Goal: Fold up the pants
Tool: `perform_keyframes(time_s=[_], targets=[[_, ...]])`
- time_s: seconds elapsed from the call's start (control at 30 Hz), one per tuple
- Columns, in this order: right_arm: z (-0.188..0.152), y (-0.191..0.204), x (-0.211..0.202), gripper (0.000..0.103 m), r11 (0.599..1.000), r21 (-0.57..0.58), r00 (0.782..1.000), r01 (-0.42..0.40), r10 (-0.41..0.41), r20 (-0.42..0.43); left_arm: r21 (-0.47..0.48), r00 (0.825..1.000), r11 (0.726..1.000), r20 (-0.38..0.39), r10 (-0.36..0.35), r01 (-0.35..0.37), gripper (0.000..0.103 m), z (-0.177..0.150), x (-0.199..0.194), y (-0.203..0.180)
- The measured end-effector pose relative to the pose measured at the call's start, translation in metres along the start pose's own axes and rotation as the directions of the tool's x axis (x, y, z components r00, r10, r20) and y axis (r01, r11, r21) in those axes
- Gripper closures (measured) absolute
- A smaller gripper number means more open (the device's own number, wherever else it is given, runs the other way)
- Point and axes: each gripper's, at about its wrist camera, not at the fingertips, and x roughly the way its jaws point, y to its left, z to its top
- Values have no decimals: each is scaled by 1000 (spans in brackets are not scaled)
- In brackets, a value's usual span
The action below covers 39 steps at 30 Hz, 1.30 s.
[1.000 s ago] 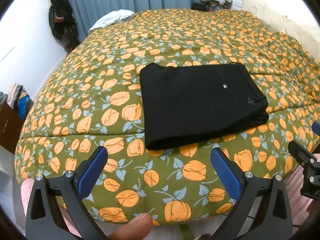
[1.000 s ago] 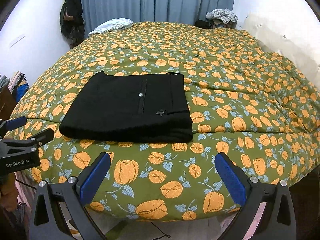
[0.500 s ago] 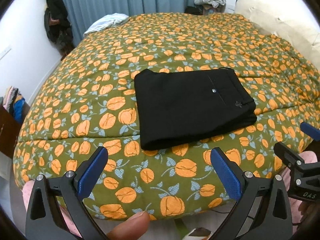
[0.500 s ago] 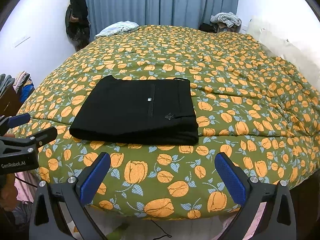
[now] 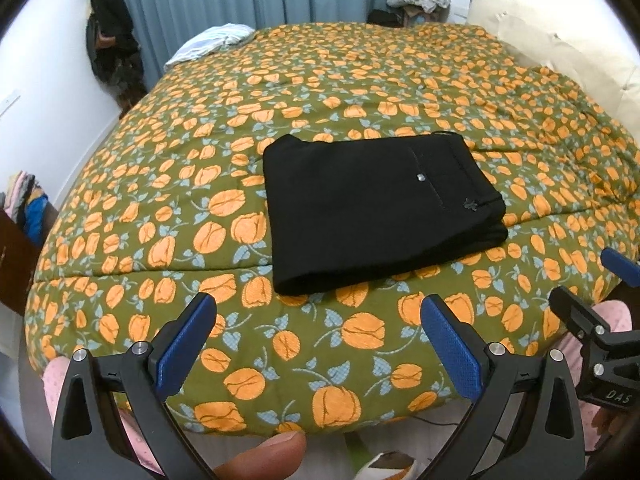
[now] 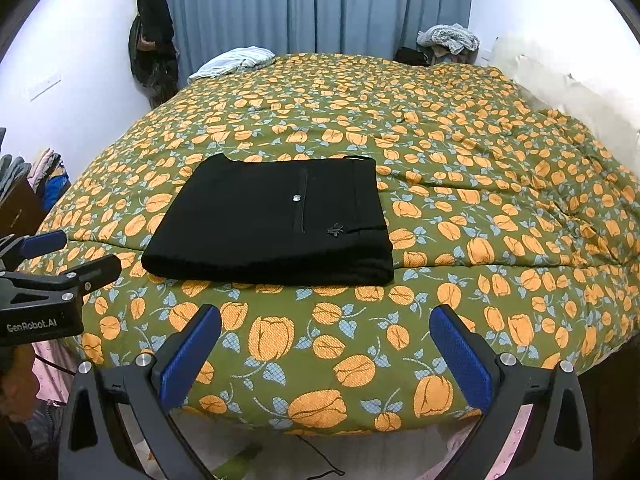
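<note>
Black pants (image 5: 376, 208) lie folded into a flat rectangle near the front edge of the bed, back pocket and button facing up; they also show in the right wrist view (image 6: 276, 220). My left gripper (image 5: 316, 320) is open and empty, held off the bed's front edge, well short of the pants. My right gripper (image 6: 324, 332) is open and empty too, also back from the bed edge. Each gripper shows at the side of the other's view, the right one (image 5: 612, 292) and the left one (image 6: 60, 256).
The bed has a green quilt with orange tulips (image 6: 480, 160). A light garment (image 6: 232, 62) lies at the far left corner, pillows (image 5: 560, 52) at the right. Dark clothes hang on the left wall (image 6: 152, 36). A grey pile (image 6: 448, 38) sits beyond the bed.
Both grippers have drawn back and risen a little from the bed, so the pants look farther away. The pants have not moved. Both stay open.
</note>
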Motion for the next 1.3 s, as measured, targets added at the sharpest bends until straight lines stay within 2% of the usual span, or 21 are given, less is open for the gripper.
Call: perform_keyframes(time_s=[0.6,1.3], targets=[[-3,-3,2,0,1000,17,1000,-3,3,1,-35,1000,999,-29,8,-9,1,-4,7,6],[-6,-7,7,0,1000,24,1000,1,0,-19,11,999,1000,-28,17,-16,1,-5,9,-5]])
